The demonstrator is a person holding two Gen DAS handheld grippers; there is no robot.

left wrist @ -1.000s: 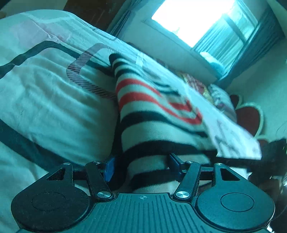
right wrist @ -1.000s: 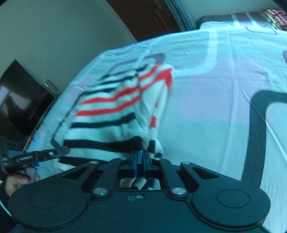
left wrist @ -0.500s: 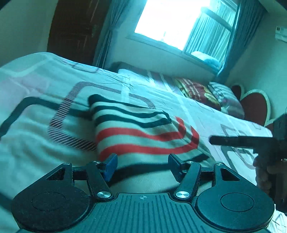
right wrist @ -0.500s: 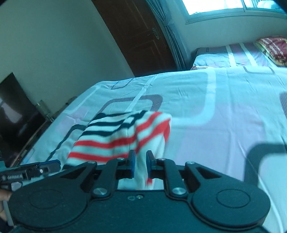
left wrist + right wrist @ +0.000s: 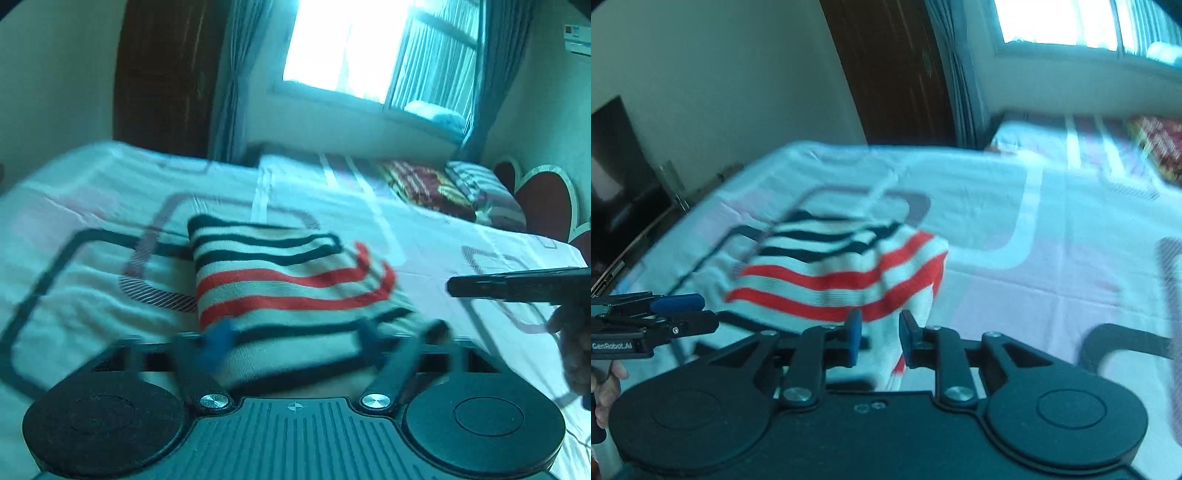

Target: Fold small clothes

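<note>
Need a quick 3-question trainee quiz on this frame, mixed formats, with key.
1. True or false: the right gripper is clamped on the striped garment.
2. The garment lies on: A) a chair B) the bed sheet C) the floor.
3. Fill in: the left gripper has its fingers ___.

Key: 1 false, its fingers stand apart with nothing clamped; 2 B; 3 open.
</note>
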